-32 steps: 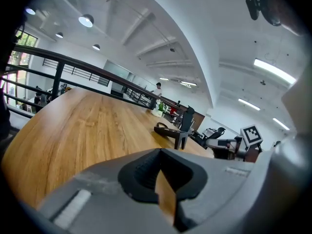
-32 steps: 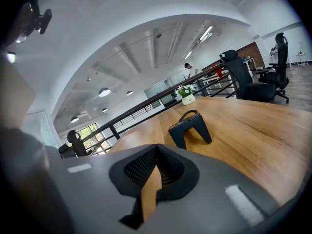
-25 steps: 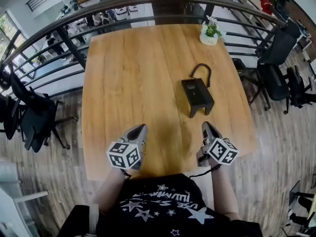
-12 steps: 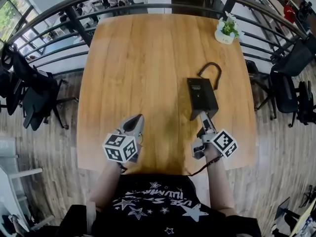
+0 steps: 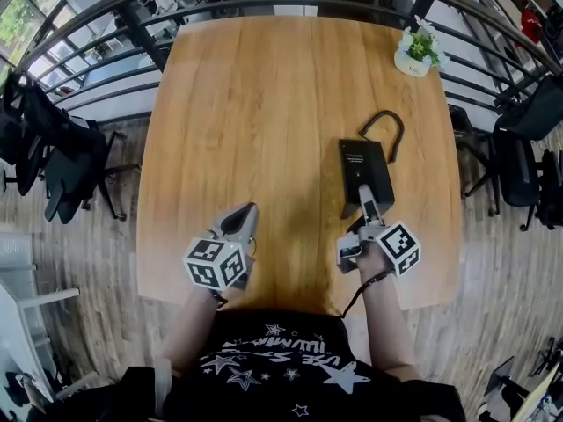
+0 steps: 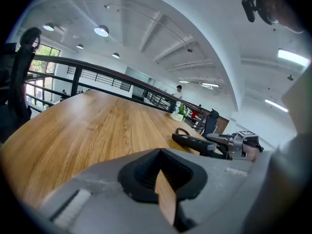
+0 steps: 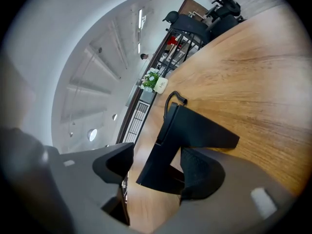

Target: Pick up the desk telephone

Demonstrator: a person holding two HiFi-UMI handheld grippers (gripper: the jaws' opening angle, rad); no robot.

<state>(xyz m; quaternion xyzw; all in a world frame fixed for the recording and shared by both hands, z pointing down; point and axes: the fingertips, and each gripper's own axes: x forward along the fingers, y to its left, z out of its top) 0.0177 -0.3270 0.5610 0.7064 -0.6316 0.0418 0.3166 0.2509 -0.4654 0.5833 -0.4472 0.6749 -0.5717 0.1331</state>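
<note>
The black wedge-shaped desk telephone [image 5: 363,170] lies right of centre on the light wooden table [image 5: 255,104]. Its near end sits between the jaws of the right gripper [image 5: 366,196], which have just been opening and stand wide, unclamped. The left gripper [image 5: 242,222], jaws closed and empty, hovers at the near left, well apart from the telephone.

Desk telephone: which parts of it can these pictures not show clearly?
- Head view: the near end of the desk telephone lies under the right hand-held gripper, whose jaws have just been opening around it.
- Head view: its top label is too small to read.
- Right gripper view: one pad covers its near corner; touch cannot be told.
</note>
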